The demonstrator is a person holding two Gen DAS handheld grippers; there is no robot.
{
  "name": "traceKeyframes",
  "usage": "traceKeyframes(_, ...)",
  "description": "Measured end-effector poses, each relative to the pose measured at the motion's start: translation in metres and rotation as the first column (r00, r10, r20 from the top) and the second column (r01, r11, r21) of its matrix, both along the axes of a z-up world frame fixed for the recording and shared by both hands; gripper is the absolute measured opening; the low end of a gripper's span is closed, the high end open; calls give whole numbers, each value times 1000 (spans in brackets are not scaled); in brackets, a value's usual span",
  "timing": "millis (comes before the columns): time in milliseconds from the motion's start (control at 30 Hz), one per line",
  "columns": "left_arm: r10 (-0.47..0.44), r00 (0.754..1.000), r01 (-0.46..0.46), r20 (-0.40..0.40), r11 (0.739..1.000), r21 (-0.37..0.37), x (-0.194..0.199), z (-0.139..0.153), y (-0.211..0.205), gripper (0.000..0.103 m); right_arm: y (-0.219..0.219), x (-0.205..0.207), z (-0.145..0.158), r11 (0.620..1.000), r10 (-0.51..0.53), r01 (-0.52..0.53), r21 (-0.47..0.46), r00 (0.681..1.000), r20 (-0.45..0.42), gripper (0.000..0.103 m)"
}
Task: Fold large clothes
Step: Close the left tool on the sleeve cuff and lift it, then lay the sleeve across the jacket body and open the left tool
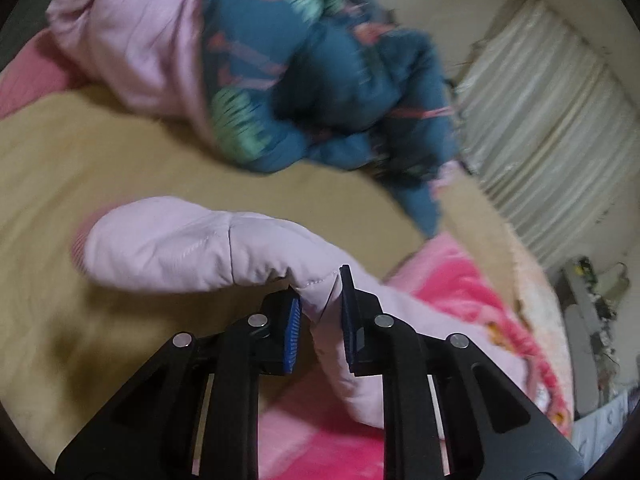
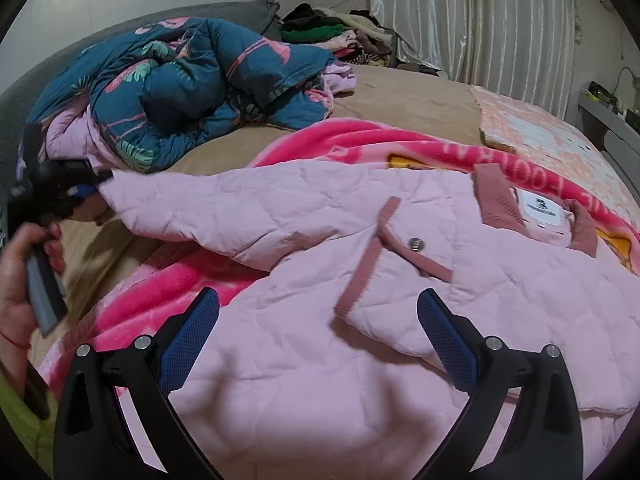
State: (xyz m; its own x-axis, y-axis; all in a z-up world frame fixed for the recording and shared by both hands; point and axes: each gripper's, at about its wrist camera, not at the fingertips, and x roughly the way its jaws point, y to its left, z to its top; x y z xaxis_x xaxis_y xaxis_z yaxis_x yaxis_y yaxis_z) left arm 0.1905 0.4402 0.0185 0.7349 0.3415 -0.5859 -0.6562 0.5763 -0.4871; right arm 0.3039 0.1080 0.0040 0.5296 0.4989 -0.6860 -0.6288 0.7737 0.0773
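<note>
A pale pink quilted jacket (image 2: 460, 280) with darker pink trim lies spread on the bed, collar at the far right. Its sleeve (image 1: 192, 244) stretches out to the left. My left gripper (image 1: 320, 300) is shut on a fold of that sleeve near the cuff end, held a little above the bed; it also shows in the right wrist view (image 2: 80, 192), held by a hand. My right gripper (image 2: 320, 320) is open and empty, hovering over the jacket's front hem, jaws wide apart.
A bright pink printed blanket (image 2: 360, 140) lies under the jacket on a tan bedsheet (image 2: 400, 96). A bunched teal flamingo-print duvet (image 2: 180, 80) sits at the back left. A pile of clothes (image 2: 340, 32) and curtains (image 2: 480, 20) are behind.
</note>
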Motion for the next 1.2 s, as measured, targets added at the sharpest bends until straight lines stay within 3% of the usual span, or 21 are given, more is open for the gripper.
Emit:
traceKeyframes(200, -115, 986, 110, 122, 993, 46, 6, 45, -42, 10, -31, -7, 17, 999, -25, 24, 23, 999, 43, 99)
traceKeyframes(400, -167, 971, 156, 169, 985, 73, -3, 66, -76, 10, -76, -9, 25, 994, -87, 84, 67, 996, 35, 99)
traceKeyframes(533, -232, 958, 209, 169, 968, 141, 1, 83, -106, 10, -109, -13, 27, 987, -137, 134, 93, 990, 26, 99)
traceKeyframes(733, -351, 926, 304, 142, 912, 274, 4, 110, -163, 10, -147, -17, 25, 976, -189, 188, 115, 982, 5, 99)
traceKeyframes(867, -444, 888, 384, 122, 860, 336, 10, 125, -199, 10, -177, -20, 23, 961, -235, 235, 145, 972, -23, 99)
traceKeyframes(1100, -540, 839, 479, 60, 787, 388, 32, 134, -259, 10, -233, -22, 20, 929, -311, 319, 189, 948, -70, 99)
traceKeyframes(1200, -588, 809, 531, 11, 738, 417, 45, 134, -290, 10, -261, -24, 19, 910, -351, 359, 208, 933, -79, 99)
